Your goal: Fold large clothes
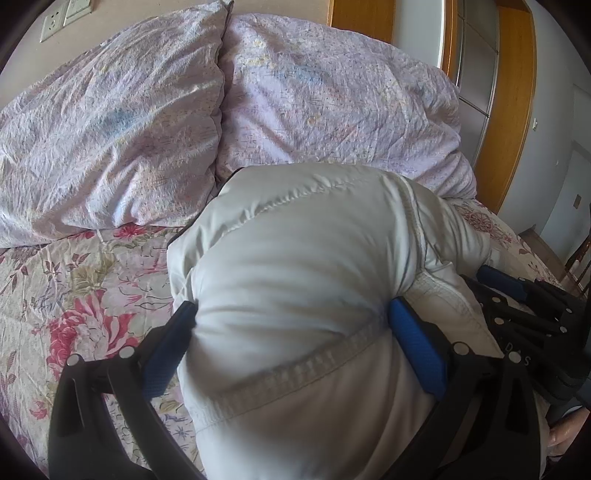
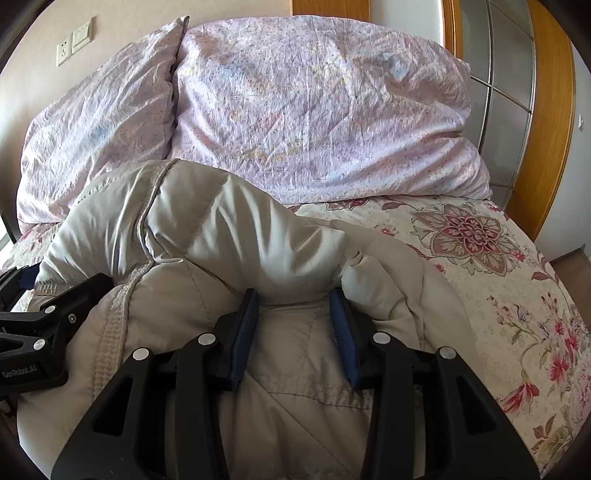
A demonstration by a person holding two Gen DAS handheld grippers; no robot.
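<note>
A pale grey puffer jacket (image 1: pixel 295 280) lies bunched on the near half of a bed, quilted seams and a ribbed hem band showing, its far edge touching the lilac pillows. My left gripper (image 1: pixel 291 332) has its blue-padded fingers (image 1: pixel 417 347) set wide, a thick roll of the jacket bulging between them and pressing against both pads. My right gripper (image 2: pixel 295 321) sits just beside it on the right, its jaws narrower, pinching a fold of the same jacket (image 2: pixel 258 236) so that the padding puffs up beyond the fingertips. From the right wrist, my left gripper's black frame (image 2: pixel 40 332) shows at the left edge, resting against the jacket. Under the jacket spreads a floral bedspread (image 2: pixel 498 288) in pink and red. Two crumpled lilac pillows (image 1: pixel 110 129) lean side by side at the far end, against a beige wall with a socket plate (image 1: pixel 51 24). A wooden-framed wardrobe (image 2: pixel 546 110) stands at far right.
</note>
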